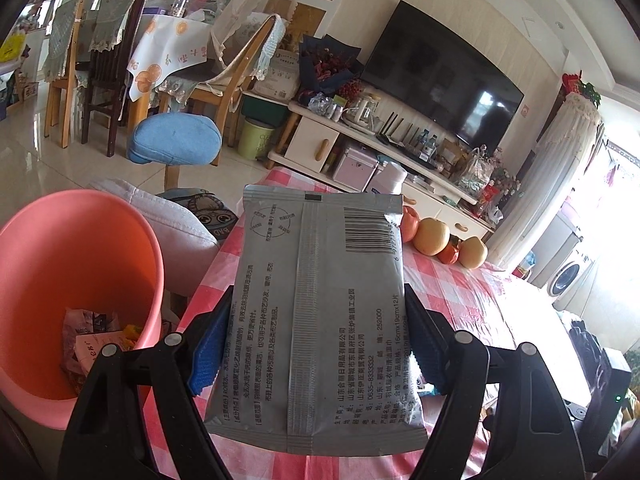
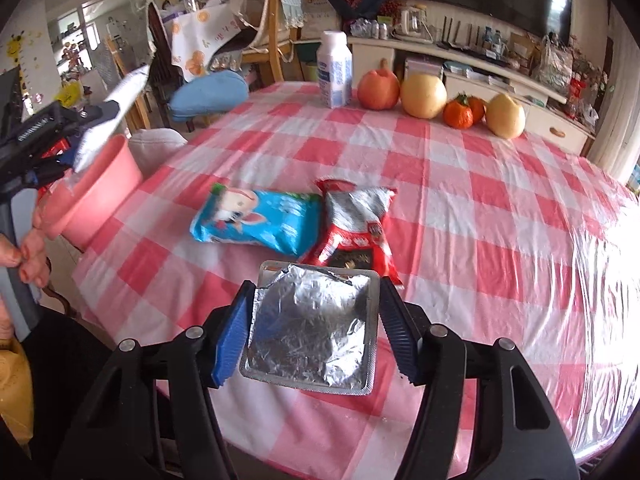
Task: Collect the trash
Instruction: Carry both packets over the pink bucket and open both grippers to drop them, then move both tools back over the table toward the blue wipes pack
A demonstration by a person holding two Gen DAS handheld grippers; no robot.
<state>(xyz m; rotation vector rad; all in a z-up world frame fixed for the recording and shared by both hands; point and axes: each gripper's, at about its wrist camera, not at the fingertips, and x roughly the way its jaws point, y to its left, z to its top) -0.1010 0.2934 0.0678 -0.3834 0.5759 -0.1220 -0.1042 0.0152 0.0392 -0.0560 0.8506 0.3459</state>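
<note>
My left gripper [image 1: 318,344] is shut on a grey wet-wipe packet [image 1: 320,308], held up above the table edge, just right of the pink trash bin [image 1: 132,248]. The bin holds several wrappers [image 1: 94,340]. From the right wrist view the left gripper [image 2: 76,136] shows at far left, holding the packet [image 2: 116,112] over the bin [image 2: 96,196]. My right gripper [image 2: 316,332] stands around a silver foil tray [image 2: 316,328] on the table; its pads [image 2: 232,336] are beside the tray's sides. A blue wrapper [image 2: 256,220] and a red-and-silver wrapper [image 2: 356,228] lie beyond.
The table has a pink checked cloth [image 2: 480,200]. At its far edge stand a white bottle [image 2: 334,70], an apple [image 2: 378,88], two pears [image 2: 424,96] and oranges [image 2: 460,114]. A blue-cushioned stool [image 1: 174,140], chairs and a TV cabinet [image 1: 360,152] lie beyond.
</note>
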